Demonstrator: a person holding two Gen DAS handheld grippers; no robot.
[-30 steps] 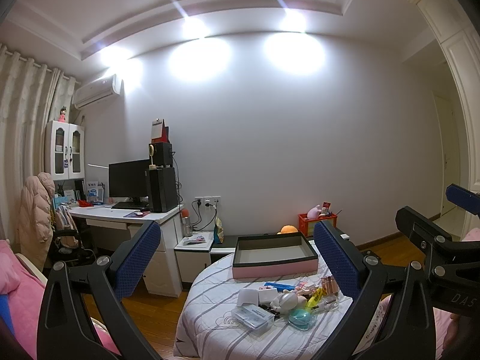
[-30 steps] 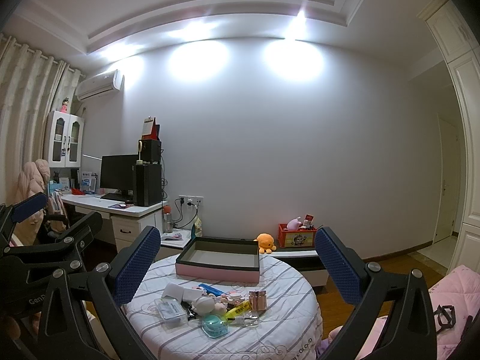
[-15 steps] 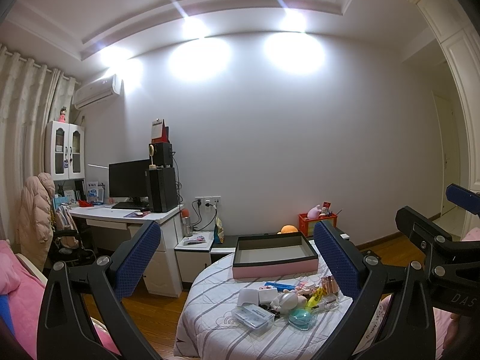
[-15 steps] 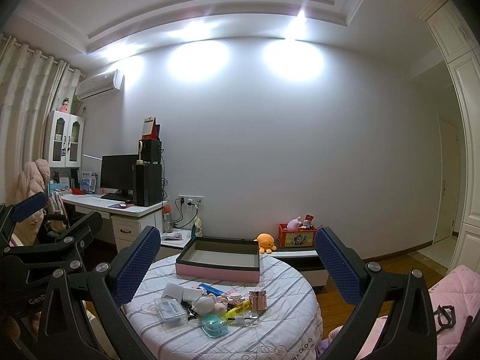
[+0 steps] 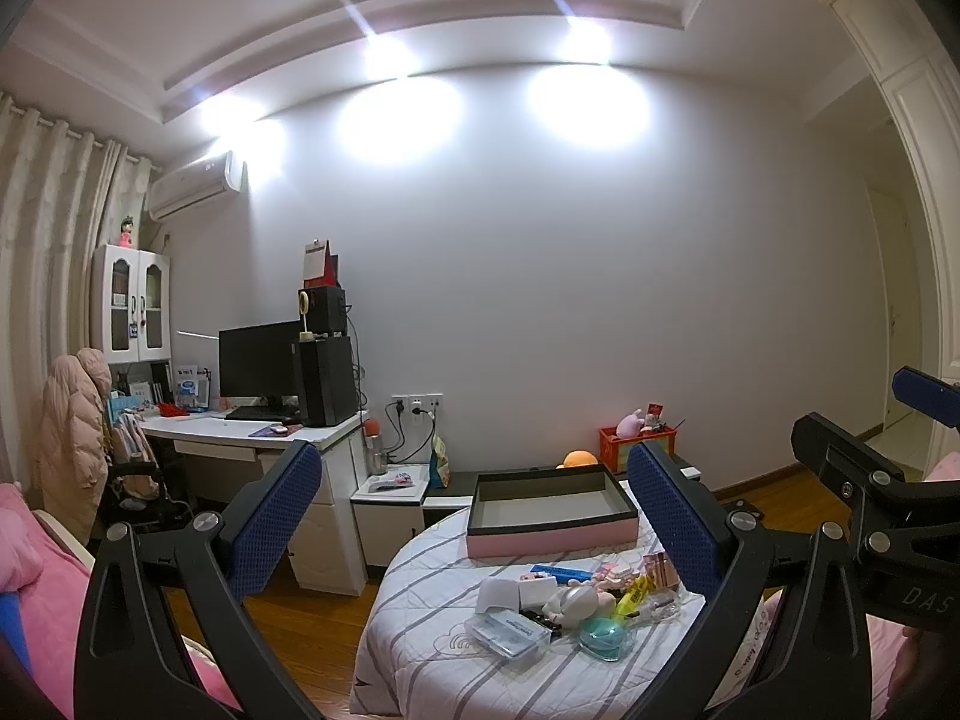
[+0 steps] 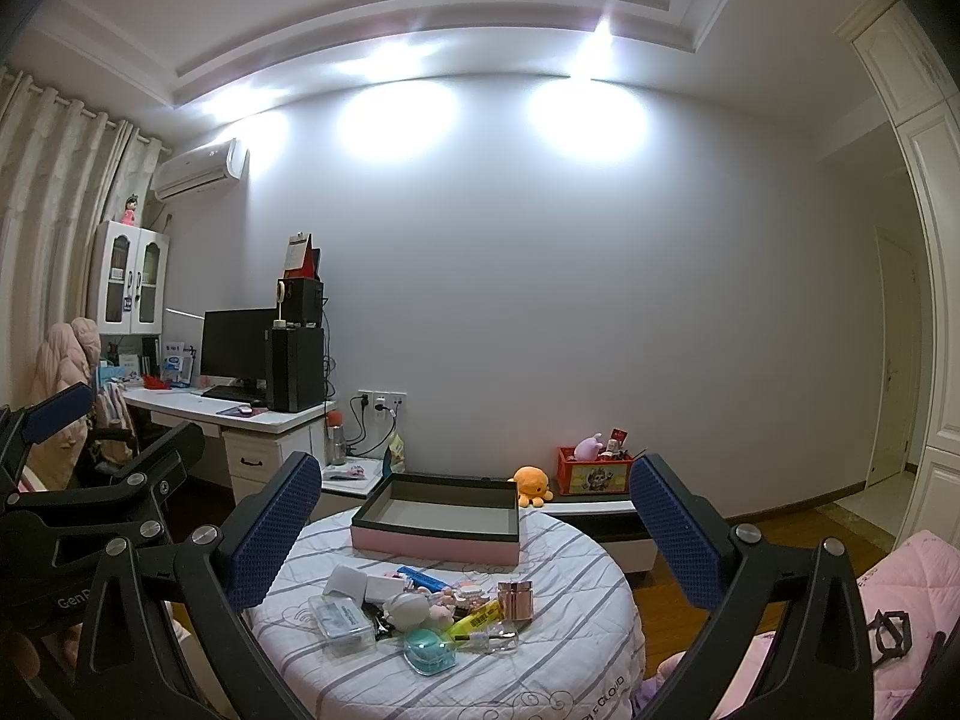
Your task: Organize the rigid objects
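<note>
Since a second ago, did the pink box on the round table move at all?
No. The pink box sits at the same spot on the striped table, with the orange octopus toy just behind its right corner as before. Both tongs hang open, away from it.

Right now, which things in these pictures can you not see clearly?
- Left view: the left gripper finger hides the table right edge.
- Both views: labels on the clear case are too small.
- Right view: items behind the white toy are overlapped.

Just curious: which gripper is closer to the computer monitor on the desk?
Left. The left gripper is on the desk side, monitor ahead-left; the right gripper is farther right, facing the round table.
</note>
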